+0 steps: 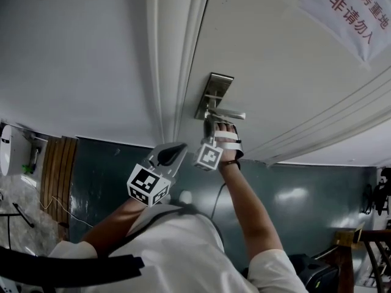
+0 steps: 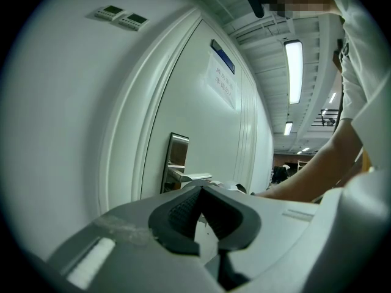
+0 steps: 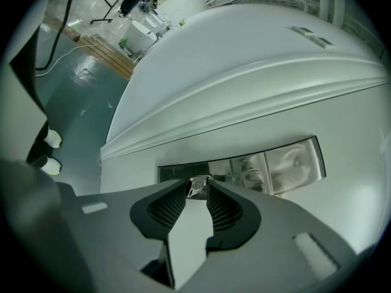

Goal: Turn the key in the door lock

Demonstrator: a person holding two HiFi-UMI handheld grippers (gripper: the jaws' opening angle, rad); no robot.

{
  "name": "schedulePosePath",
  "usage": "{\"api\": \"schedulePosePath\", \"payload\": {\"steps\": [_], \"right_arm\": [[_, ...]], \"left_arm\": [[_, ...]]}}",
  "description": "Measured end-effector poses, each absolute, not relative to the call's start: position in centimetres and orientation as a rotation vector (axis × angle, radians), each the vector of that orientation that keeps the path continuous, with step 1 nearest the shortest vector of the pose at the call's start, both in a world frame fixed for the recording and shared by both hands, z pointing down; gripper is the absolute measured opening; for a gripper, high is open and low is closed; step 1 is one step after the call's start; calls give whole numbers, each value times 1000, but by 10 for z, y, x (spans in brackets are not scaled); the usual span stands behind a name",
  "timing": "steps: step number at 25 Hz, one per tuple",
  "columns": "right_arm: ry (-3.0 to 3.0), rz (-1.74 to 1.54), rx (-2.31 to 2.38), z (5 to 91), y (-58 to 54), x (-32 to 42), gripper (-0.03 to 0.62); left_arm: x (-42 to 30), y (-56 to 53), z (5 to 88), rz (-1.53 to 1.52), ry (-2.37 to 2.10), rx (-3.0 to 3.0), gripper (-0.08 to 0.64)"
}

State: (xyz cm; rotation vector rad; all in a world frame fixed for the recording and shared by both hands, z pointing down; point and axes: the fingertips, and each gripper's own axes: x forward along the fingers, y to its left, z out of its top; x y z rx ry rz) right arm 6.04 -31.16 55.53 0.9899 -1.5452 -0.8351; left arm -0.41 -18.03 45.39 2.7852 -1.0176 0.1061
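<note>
Fingers (image 3: 166,207) of right gripper (image 3: 197,193) spread round key (image 3: 197,185) beside handle (image 1: 231,114); left gripper (image 2: 200,189) closed.

My left gripper (image 1: 171,153), jaws together, empty, held low behind my right gripper (image 1: 212,126), its jaws apart, right forearm (image 1: 244,206) stretched out behind it.
</note>
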Motion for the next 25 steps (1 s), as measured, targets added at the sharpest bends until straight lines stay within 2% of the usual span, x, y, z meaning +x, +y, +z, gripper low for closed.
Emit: {"api": "schedulePosePath", "payload": {"steps": [10, 15, 25], "right_arm": [[-1761, -683, 1218, 534, -274, 75, 98], [-2019, -465, 1412, 498, -249, 79, 18], [-2431, -99, 1572, 447, -198, 85, 9]], "left_arm": [[8, -185, 449, 102, -1003, 2797, 6], [9, -189, 440, 79, -1006, 2805, 6], [9, -196, 412, 11, -1026, 2824, 6]]}}
